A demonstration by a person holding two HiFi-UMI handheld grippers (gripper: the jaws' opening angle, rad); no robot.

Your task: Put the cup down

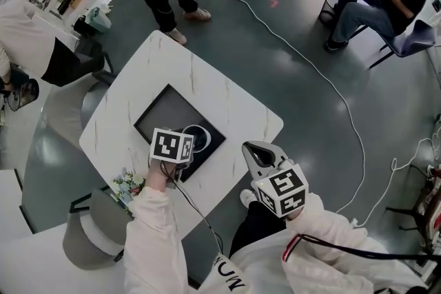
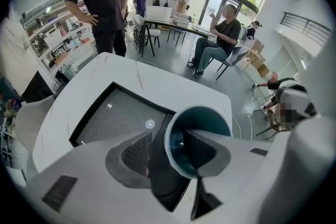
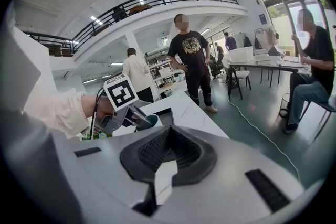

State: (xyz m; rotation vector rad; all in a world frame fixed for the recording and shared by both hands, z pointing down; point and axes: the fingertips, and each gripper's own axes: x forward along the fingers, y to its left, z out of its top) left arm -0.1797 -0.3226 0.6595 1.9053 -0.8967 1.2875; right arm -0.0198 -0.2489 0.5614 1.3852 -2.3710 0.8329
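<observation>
We see the jaws of the left gripper (image 2: 168,140) standing apart and released. One jaw reaches inside the mouth of the cup (image 2: 202,119) and the other is outside its wall, with a dark gap showing between the outer pad and the rim. The cup, white outside and teal inside, fills the lower centre of the left gripper view. In the head view the cup (image 1: 198,138) rests on the lower right part of a black mat (image 1: 162,113), just left of the frame's centre, with its open mouth facing up. The left gripper (image 1: 188,146) is right against it.

The jaws of the right gripper (image 3: 167,134) are clenched together, and we find nothing between them. In the head view the right gripper (image 1: 256,155) hangs off the bench's lower right edge, apart from the cup.

The mat lies on a white marbled bench (image 1: 227,100). A small bunch of flowers (image 1: 127,184) sits at the bench's lower left edge. People stand and sit around the upper part of the frame.
</observation>
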